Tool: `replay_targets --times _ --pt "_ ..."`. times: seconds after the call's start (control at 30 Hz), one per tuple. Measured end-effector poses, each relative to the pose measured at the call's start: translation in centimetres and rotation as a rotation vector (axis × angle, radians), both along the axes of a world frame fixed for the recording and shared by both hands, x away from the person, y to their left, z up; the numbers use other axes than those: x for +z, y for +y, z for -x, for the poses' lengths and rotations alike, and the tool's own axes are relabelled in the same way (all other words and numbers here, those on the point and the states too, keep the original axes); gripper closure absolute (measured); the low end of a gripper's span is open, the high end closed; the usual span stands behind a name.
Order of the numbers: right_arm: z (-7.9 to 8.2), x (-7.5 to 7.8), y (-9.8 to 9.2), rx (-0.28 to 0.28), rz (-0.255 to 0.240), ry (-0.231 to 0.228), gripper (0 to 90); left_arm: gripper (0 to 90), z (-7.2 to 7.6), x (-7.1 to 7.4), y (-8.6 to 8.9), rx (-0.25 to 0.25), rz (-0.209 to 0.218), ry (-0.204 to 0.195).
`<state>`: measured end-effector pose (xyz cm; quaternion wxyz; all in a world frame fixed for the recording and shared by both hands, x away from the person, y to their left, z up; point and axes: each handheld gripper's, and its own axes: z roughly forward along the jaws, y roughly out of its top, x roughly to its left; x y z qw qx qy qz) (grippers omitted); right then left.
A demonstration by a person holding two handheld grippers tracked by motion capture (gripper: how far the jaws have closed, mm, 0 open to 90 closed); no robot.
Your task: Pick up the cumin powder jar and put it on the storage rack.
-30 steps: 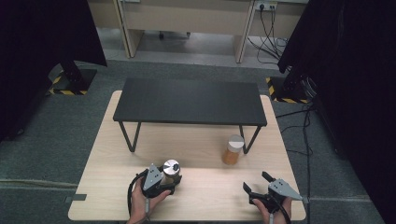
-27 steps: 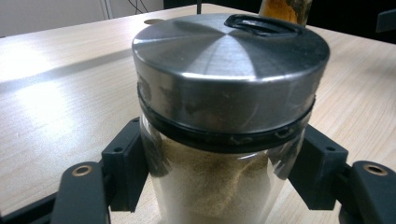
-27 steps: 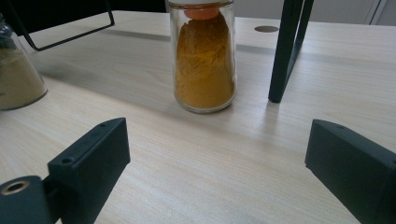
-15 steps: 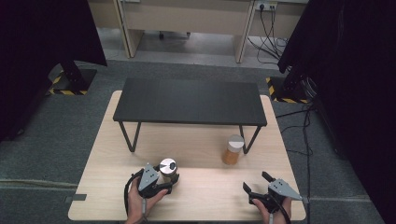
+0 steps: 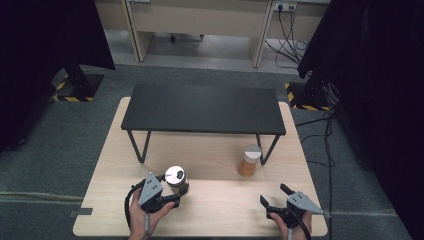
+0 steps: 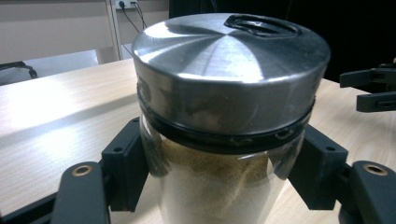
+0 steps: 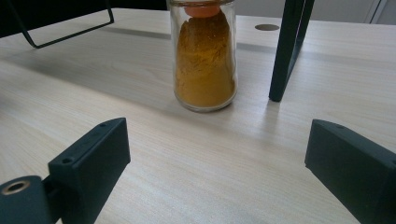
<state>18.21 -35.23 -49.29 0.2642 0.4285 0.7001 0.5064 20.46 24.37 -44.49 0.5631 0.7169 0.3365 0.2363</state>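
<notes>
A glass jar of pale powder [image 5: 175,178] [image 6: 224,140] with a round steel lid is clamped between the jaws of my left gripper [image 5: 176,192] [image 6: 224,177], held a little above the wooden table [image 5: 210,210] at its front left. A second glass jar, holding orange powder [image 5: 248,160] [image 7: 204,56], stands upright on the table beside the right leg of the black shelf [image 5: 202,108]. My right gripper [image 5: 276,196] [image 7: 215,172] rests near the table's front right edge, open, with its jaws wide apart and aimed at the orange jar from a short way off.
The low black shelf spans the back half of the table on thin metal legs [image 7: 285,51]. Grey carpet surrounds the table. Black curtains hang at both sides, and desks with cables stand behind.
My left gripper has risen and drifted slightly left with the pale-powder jar in it. The right gripper and the orange jar have stayed put.
</notes>
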Motion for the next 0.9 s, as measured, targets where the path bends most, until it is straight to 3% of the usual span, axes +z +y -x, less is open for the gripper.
replay_targets --times 0.37,0.67,0.9 --pt "0.0 0.0 0.0 0.000 0.002 0.000 6.8 30.2 0.5 2.0 0.1 -0.009 -0.014 -0.027" --pt "0.0 0.0 0.0 0.001 0.003 0.002 6.8 30.2 -0.1 4.9 0.2 -0.019 -0.061 -0.058" --pt "0.0 0.1 0.1 0.002 0.006 0.004 6.8 30.2 -0.5 6.6 0.1 -0.021 -0.070 -0.078"
